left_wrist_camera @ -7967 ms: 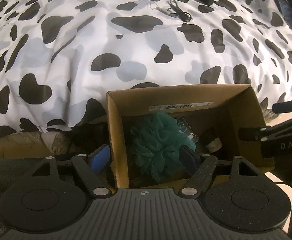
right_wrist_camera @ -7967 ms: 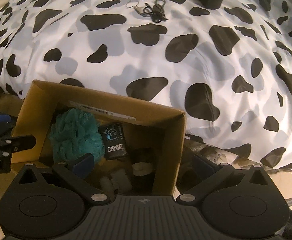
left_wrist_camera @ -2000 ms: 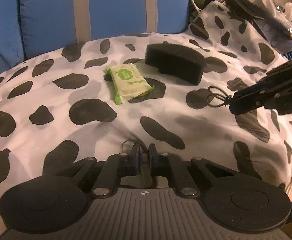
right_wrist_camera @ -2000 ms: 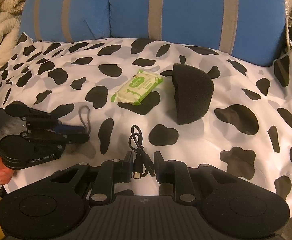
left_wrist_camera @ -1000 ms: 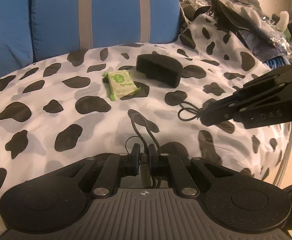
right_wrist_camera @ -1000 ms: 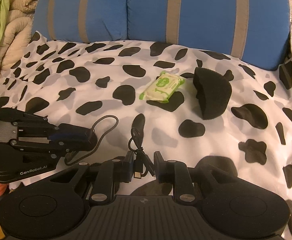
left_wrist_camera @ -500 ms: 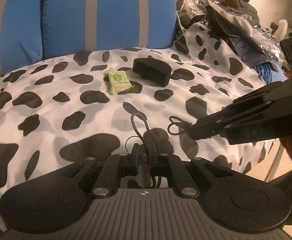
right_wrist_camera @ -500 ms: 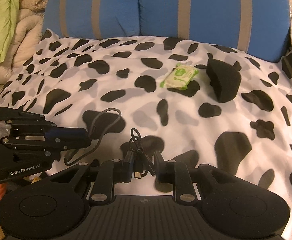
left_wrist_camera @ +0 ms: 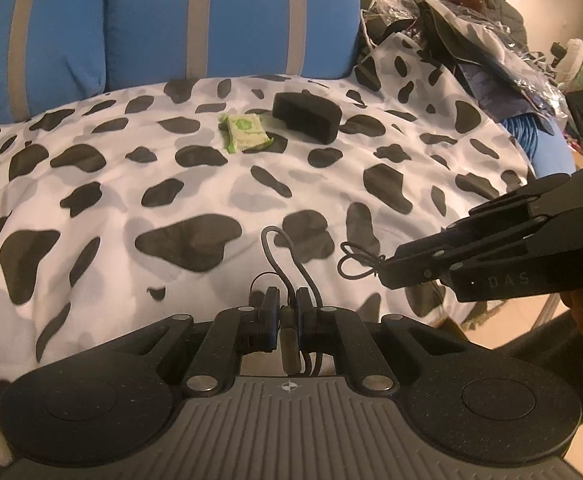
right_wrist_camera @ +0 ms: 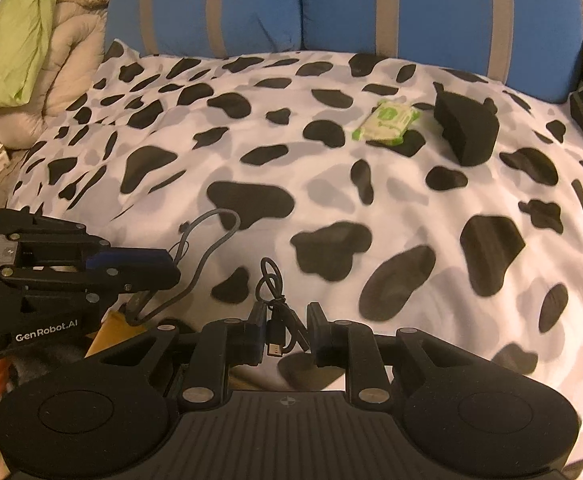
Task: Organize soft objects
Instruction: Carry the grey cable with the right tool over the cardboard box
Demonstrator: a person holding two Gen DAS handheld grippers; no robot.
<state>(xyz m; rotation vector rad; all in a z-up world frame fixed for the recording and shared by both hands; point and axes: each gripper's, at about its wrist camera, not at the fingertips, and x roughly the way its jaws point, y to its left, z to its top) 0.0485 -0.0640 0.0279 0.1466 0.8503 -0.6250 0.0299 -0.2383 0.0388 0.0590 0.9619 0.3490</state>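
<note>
My left gripper [left_wrist_camera: 287,300] is shut on a grey cable [left_wrist_camera: 275,240] whose loop arcs up past its fingertips; in the right wrist view that cable [right_wrist_camera: 211,240] hangs from it at the left. My right gripper [right_wrist_camera: 283,320] is shut on a coiled black cable [right_wrist_camera: 271,284], whose loop [left_wrist_camera: 355,264] sticks out of its tip in the left wrist view. Both are held above the near part of the cow-print duvet [left_wrist_camera: 131,184]. Far back on the duvet lie a green wipes pack [left_wrist_camera: 245,132] [right_wrist_camera: 387,122] and a black foam sponge [left_wrist_camera: 307,118] [right_wrist_camera: 467,128].
Blue pillows with grey stripes [right_wrist_camera: 371,8] stand along the back. A beige quilt and a green cloth [right_wrist_camera: 7,40] are piled at the far left, clutter and bags [left_wrist_camera: 471,20] at the far right. A cardboard corner [right_wrist_camera: 111,334] shows below the left gripper.
Both grippers, each with its cable, have drawn back from the pillows toward the near edge of the bed; the wipes pack and the sponge now look smaller and farther away.
</note>
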